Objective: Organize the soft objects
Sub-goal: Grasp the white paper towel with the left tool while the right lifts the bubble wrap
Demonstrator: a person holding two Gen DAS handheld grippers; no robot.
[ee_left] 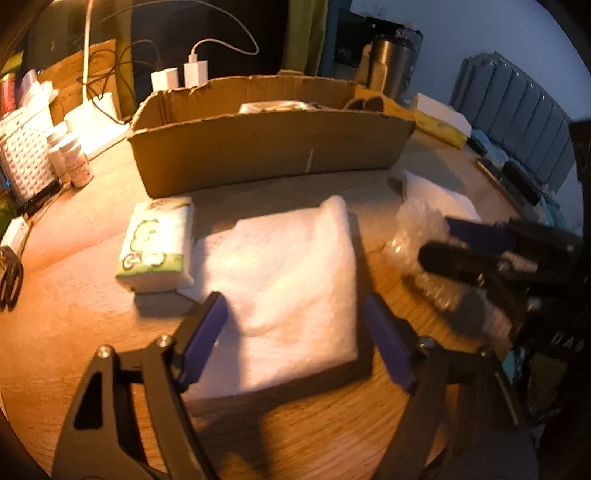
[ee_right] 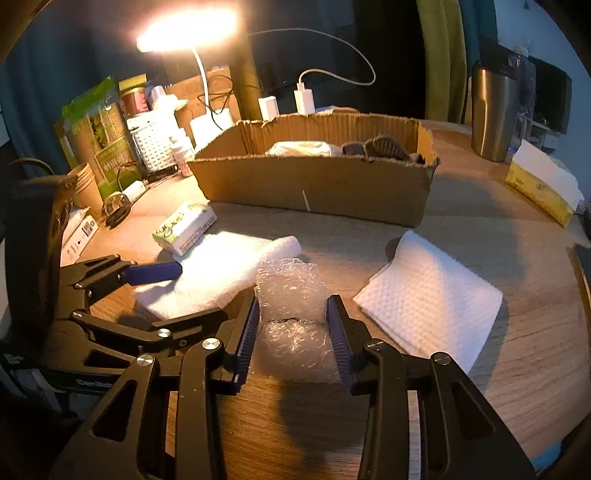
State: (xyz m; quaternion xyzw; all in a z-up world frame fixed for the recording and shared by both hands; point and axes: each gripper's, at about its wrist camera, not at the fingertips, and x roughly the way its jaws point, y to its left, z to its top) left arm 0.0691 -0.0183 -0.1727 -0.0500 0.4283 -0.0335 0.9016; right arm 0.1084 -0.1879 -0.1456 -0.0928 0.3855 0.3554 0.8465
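Observation:
A folded white towel (ee_left: 291,291) lies on the wooden table between the open fingers of my left gripper (ee_left: 295,328), which straddles its near end. A small tissue pack (ee_left: 159,243) lies to its left. My right gripper (ee_right: 291,325) has its jaws around a wad of bubble wrap (ee_right: 291,314), its pads touching both sides. A second folded white cloth (ee_right: 432,295) lies to the right. The cardboard box (ee_right: 314,184) behind holds a white cloth (ee_right: 299,148) and dark socks (ee_right: 384,147).
A lit desk lamp (ee_right: 184,29), a white basket (ee_right: 151,144), bottles and packets stand at the back left. A steel tumbler (ee_right: 493,114) and a yellow tissue box (ee_right: 543,184) stand at the right. Chargers and cables sit behind the box.

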